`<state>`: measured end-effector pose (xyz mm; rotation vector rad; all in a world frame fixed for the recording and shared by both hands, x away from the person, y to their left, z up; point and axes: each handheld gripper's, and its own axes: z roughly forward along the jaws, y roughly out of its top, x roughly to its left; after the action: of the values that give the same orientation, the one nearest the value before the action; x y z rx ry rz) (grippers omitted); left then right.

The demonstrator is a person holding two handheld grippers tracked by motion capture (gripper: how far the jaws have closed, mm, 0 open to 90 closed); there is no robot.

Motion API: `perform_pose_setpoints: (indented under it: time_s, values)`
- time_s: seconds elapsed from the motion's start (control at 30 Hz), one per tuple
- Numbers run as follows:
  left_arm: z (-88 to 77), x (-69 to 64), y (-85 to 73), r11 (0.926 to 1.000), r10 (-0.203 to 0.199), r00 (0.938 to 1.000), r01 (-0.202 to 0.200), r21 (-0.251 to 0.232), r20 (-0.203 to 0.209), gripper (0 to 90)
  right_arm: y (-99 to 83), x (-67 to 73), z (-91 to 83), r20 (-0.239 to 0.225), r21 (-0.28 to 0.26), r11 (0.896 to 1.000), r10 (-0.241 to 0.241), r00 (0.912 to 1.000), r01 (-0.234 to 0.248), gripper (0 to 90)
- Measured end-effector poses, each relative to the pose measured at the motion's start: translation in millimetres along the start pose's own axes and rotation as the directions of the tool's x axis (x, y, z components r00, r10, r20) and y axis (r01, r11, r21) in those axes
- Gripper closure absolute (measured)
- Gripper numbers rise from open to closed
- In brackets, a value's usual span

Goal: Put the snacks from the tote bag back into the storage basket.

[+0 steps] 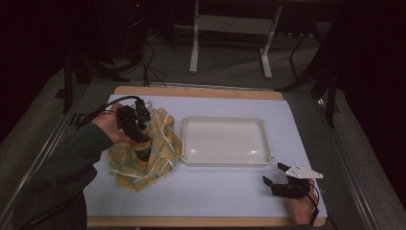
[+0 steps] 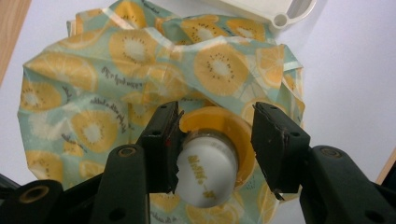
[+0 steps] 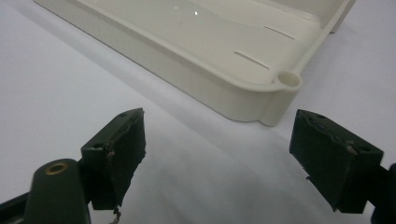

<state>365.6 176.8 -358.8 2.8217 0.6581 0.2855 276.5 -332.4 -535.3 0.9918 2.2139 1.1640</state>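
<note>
Over the fruit-print cloth (image 2: 93, 84), left gripper (image 2: 215, 140) jaws stand parted around a white-capped bottle (image 2: 205, 170).

The table (image 1: 215, 191) has a wooden top with a pale sheet (image 1: 206, 191) over it, so bare wood shows only along the near and far edges. A cream tray (image 1: 225, 160) sits about at the centre. At nine o'clock from it, touching its corner, lies a crumpled cloth (image 1: 158, 143) printed with citrus slices. A small bottle (image 2: 205, 175) with a white cap rests on the cloth.
</note>
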Motion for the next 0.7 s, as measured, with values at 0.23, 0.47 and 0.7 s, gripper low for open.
perform_pose_setpoints:
  time_s: [0.23, 0.47, 0.7]
  values:
    - [2.0, 5.8, -7.2, 0.9978, -0.055, 0.9985, 0.055, 0.037, 0.002, 53.4, 0.0, 0.0, 0.0, 0.0, 0.0, 1.0, 0.0, 1.0, 0.0, 18.0]
    - [1.1, 10.2, -14.6, 0.9959, -0.087, 0.9955, 0.086, 0.031, 0.039, 56.4, 0.1, 0.3, 0.4, 0.0, 0.002, 1.0, 0.0, 1.0, 0.0, 18.0]
    - [0.7, 10.9, -13.9, 0.9951, -0.091, 0.9947, 0.089, 0.043, 0.049, 58.6, 0.1, 0.3, 0.5, 0.0, 0.004, 1.0, -0.001, 1.0, 0.001, 18.0]
